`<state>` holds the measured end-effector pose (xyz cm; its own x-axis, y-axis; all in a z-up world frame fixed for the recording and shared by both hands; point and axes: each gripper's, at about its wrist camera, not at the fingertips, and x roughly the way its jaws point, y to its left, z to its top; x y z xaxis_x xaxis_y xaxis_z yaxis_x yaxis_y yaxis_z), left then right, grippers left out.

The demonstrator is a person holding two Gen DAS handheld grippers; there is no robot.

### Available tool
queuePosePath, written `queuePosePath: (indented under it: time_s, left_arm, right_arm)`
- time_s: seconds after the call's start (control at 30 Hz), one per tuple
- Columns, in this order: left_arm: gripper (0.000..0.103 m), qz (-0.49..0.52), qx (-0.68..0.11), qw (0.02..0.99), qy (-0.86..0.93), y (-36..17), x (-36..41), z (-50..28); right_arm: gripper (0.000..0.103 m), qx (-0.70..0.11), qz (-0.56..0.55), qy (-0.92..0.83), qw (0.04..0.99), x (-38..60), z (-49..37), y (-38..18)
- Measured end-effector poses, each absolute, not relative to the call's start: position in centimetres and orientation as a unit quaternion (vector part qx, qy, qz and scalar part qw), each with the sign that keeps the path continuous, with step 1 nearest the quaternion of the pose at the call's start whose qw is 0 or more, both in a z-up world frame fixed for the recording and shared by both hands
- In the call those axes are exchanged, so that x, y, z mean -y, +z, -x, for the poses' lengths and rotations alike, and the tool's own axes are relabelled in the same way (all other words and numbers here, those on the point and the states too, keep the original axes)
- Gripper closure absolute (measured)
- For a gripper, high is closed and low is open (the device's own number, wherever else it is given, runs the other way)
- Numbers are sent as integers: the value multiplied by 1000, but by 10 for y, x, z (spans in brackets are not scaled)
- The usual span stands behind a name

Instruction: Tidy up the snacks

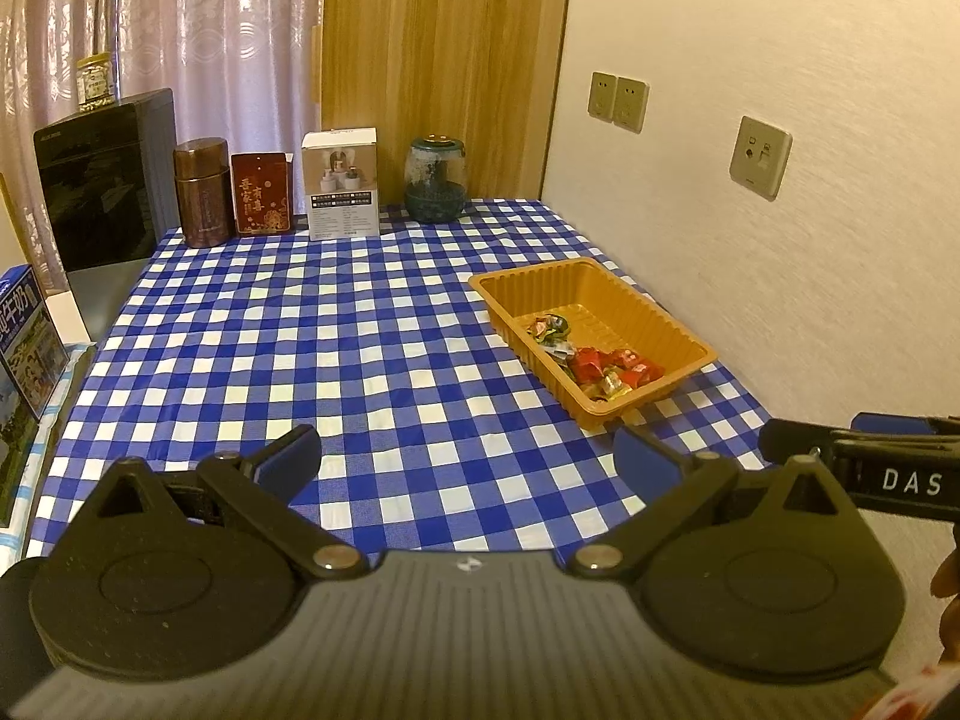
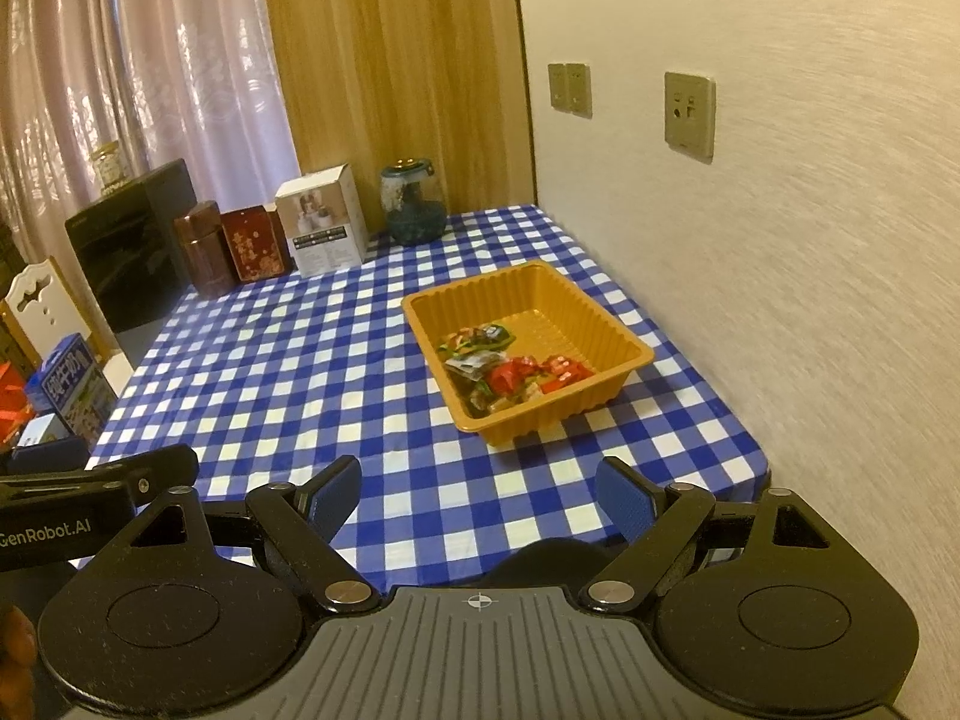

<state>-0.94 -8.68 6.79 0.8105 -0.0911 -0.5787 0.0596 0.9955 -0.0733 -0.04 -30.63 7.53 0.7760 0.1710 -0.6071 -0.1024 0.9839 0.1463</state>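
An orange plastic tray (image 1: 522, 285) sits on the blue-and-white checked tablecloth near the right wall; it also shows in the right wrist view (image 2: 630, 354). Several wrapped snacks (image 1: 600, 363) lie in its near end, red, green and gold (image 2: 510, 369). My left gripper (image 1: 468, 456) is open and empty, held above the near part of the table, left of the tray. My right gripper (image 2: 480, 489) is open and empty over the table's near edge, in front of the tray. Each gripper's side shows at the edge of the other's view.
Along the far edge stand a brown canister (image 1: 202, 192), a red box (image 1: 262, 192), a white box (image 1: 342, 183) and a glass jar (image 1: 436, 180). A black appliance (image 1: 99, 186) stands at the far left. A milk carton (image 1: 27, 342) is at the left. The wall is close on the right.
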Motion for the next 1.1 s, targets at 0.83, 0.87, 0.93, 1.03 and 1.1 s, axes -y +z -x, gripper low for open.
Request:
queuePosePath:
  time_s: [0.83,0.87,0.93,1.03,1.1]
  left_arm:
    - [0,26,-305,951,-40,66,84,9]
    - [0,26,-305,951,-40,66,84,9]
    - [0,26,-306,951,-40,66,84,9]
    - [0,26,-306,951,-40,66,83,9]
    - [0,26,-305,951,-40,66,84,9]
  right_arm:
    - [18,-326,-53,71,941,305,0,74]
    - [18,-326,-53,72,941,305,0,74]
    - [18,-326,-53,71,941,305,0,74]
    - [18,-325,-53,71,941,305,0,73]
    - [18,-326,-53,72,941,305,-1,73]
